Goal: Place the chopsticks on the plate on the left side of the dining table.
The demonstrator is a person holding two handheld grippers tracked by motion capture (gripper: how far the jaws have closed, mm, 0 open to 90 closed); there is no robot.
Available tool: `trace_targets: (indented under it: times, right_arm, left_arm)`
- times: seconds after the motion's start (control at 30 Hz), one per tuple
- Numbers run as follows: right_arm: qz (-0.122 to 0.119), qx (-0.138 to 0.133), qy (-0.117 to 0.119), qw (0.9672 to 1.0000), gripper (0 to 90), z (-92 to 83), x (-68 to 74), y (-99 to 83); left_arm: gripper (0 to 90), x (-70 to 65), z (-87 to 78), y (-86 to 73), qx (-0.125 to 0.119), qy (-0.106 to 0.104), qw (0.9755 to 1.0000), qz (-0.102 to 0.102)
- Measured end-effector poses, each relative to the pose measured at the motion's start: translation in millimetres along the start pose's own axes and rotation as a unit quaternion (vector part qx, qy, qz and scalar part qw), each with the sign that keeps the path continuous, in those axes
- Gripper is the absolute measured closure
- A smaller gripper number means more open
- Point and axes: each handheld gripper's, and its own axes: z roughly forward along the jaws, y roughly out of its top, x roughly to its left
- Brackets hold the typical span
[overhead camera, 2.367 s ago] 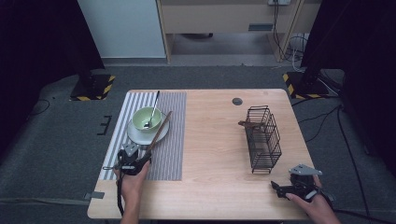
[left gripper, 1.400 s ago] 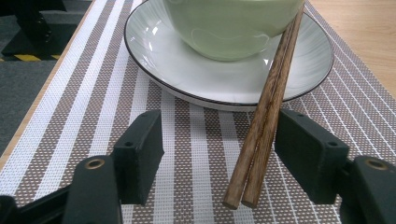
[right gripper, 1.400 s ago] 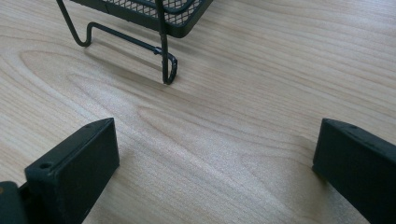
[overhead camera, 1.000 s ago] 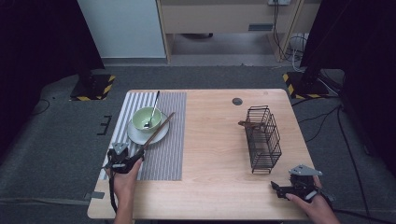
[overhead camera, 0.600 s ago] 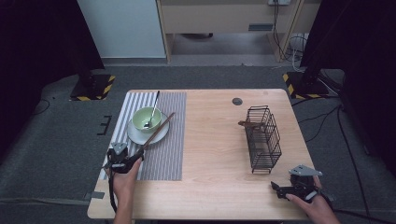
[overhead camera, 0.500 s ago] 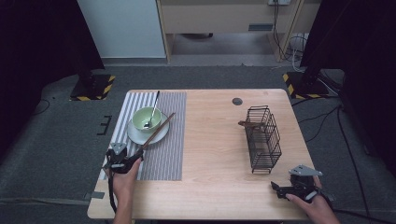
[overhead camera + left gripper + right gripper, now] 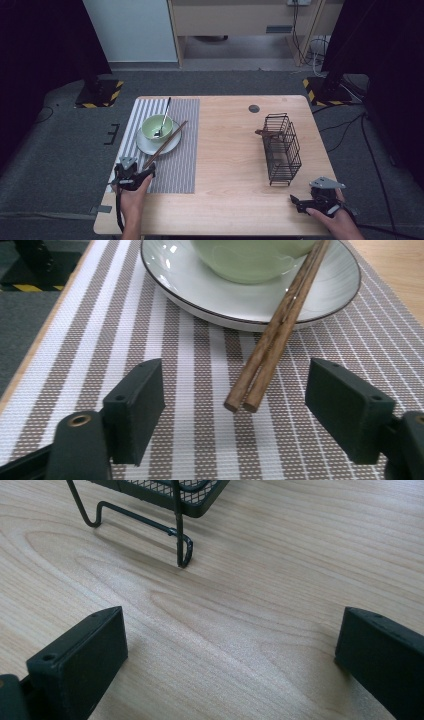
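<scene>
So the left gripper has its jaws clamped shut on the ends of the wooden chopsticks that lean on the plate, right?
Not quite. The left gripper has its jaws open, and they have just been opening wider. The ends of the chopsticks lie between them untouched, as the left gripper view shows. The chopsticks do lean on the plate.

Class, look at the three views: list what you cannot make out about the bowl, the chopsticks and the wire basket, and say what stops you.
- Bowl, left gripper view: top cut off by the frame edge; contents hidden.
- Chopsticks, same view: far ends run out of frame.
- Wire basket, right gripper view: just its base and foot; the rest is cut off.
- Brown item in the basket, high view: too small to identify.
</scene>
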Motion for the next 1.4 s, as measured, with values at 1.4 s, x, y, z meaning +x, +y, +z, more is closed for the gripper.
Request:
trace_targets:
  times: [1.4]
  right_arm:
    - [-0.004,0.000,0.004,1.0000,0.4,-0.2,-0.8,-0.2]
  left_arm:
    - [28.8,27.9,17.7,8.2,-0.005,0.019,0.9998,0.004]
